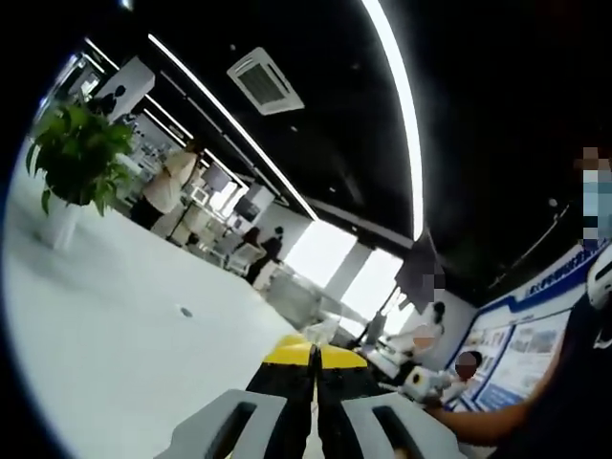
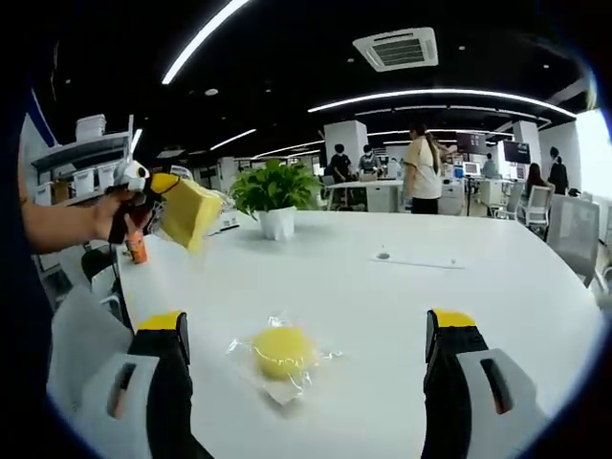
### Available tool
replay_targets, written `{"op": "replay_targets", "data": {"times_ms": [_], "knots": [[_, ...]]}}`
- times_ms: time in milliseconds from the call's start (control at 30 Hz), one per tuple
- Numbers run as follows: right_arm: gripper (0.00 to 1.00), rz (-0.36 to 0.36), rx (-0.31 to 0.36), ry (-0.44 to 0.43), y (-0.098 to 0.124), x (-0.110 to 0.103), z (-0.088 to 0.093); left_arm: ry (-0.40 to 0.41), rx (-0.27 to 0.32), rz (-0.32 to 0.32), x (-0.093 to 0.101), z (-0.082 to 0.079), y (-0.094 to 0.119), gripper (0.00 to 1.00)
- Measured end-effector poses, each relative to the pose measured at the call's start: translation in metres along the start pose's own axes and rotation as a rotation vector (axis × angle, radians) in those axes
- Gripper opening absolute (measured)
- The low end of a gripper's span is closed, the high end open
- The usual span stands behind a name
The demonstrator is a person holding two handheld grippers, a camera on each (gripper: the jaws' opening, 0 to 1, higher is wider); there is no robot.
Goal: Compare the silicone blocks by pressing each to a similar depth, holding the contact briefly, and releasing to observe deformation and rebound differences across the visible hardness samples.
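In the right gripper view my right gripper stands wide open, its yellow-tipped black jaws at the lower corners, and the round yellow silicone block in clear plastic wrap lies between them on the white table — untouched. At the upper left my left gripper clamps a yellow rectangular silicone block in the air. A potted green plant stands mid-table. In the left gripper view the jaws meet — nothing visible past them.
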State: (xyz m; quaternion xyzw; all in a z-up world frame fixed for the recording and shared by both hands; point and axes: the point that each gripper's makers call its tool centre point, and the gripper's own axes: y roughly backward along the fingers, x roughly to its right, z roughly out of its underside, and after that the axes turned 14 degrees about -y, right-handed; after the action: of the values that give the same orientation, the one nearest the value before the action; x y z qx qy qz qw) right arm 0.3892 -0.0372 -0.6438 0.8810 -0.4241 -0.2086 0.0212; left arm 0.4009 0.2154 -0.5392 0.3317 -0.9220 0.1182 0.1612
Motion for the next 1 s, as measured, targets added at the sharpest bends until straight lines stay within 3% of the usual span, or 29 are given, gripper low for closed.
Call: {"op": "replay_targets", "data": {"times_ms": [467, 733, 1000], "knots": [[0.96, 0.006, -0.028, -0.008, -0.004, -0.001, 0.01, 0.053, -0.019, -0.026, -0.022, 0.022, 0.008, 0.0], [0.96, 0.012, -0.042, -0.031, -0.002, 0.001, 0.022, 0.098, -0.045, -0.048, -0.031, 0.044, 0.011, 0.0], [0.96, 0.025, -0.032, -0.03, 0.002, 0.005, 0.02, 0.133, -0.079, -0.067, -0.041, 0.065, 0.014, 0.0]]}}
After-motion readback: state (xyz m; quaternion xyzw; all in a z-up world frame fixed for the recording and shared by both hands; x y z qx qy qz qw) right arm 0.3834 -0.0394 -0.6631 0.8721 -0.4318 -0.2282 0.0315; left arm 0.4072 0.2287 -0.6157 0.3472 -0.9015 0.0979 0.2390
